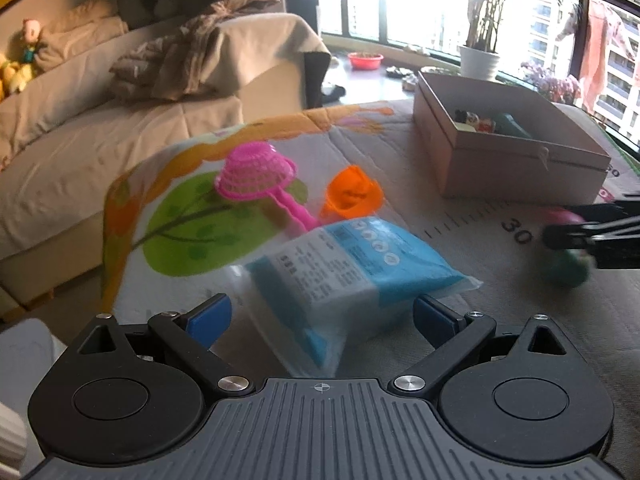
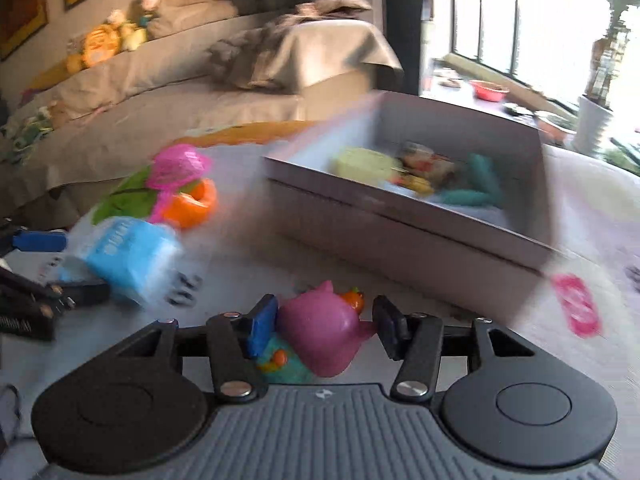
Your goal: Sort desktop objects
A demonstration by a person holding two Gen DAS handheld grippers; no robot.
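Observation:
My left gripper (image 1: 322, 314) is open, its blue pads on either side of a blue and clear plastic packet (image 1: 348, 268) lying on the mat. A pink toy strainer (image 1: 256, 174) and an orange toy cup (image 1: 350, 196) lie just beyond it. My right gripper (image 2: 324, 324) is shut on a pink and teal toy figure (image 2: 320, 332); it also shows at the right edge of the left wrist view (image 1: 568, 248). An open grey box (image 2: 420, 236) holding several small toys stands ahead of the right gripper, and shows in the left wrist view (image 1: 516, 160).
The objects lie on a printed play mat (image 1: 460, 216) with ruler marks. A sofa (image 1: 120, 128) with blankets and plush toys runs behind. A window ledge with a potted plant (image 1: 480, 60) and a red bowl (image 1: 365, 60) lies beyond.

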